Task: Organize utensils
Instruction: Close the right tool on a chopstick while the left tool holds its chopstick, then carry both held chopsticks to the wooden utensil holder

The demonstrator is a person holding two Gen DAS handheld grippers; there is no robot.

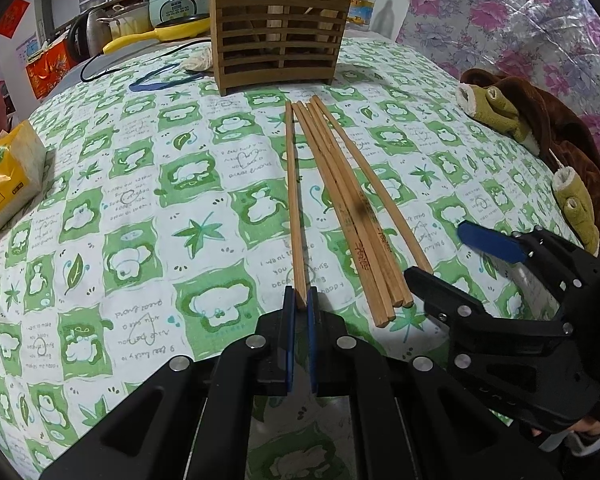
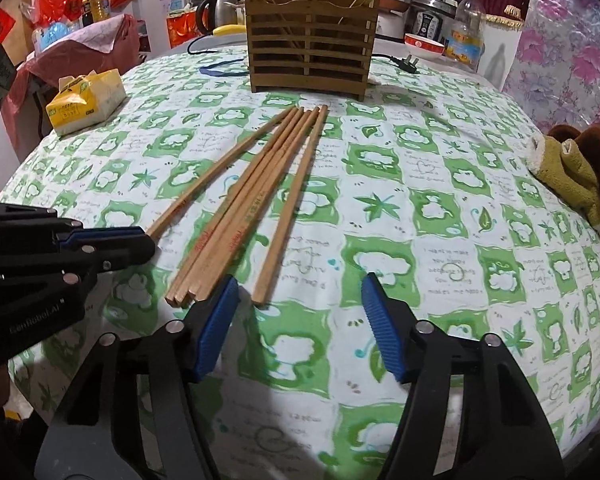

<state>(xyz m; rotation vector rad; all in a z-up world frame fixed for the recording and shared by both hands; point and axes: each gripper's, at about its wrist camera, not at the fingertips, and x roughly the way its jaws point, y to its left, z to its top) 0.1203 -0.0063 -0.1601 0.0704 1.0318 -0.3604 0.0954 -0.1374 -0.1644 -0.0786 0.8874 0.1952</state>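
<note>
Several wooden chopsticks [image 1: 340, 200] lie side by side on the green patterned tablecloth, pointing at a slatted wooden utensil holder [image 1: 278, 40] at the back. My left gripper [image 1: 301, 300] is shut on the near end of the leftmost chopstick [image 1: 293, 200], which rests on the cloth. It also shows in the right wrist view [image 2: 140, 236]. My right gripper [image 2: 298, 292] is open, its jaws either side of the near end of the rightmost chopstick [image 2: 296, 200], without touching it. The holder [image 2: 310, 48] has chopsticks standing in it.
A yellow tissue pack [image 2: 86, 100] lies at the left edge. A brown and green plush garment [image 1: 540, 140] lies at the right edge. A kettle, rice cookers, a bowl, a bottle and a plug cord [image 2: 404, 62] sit behind the holder.
</note>
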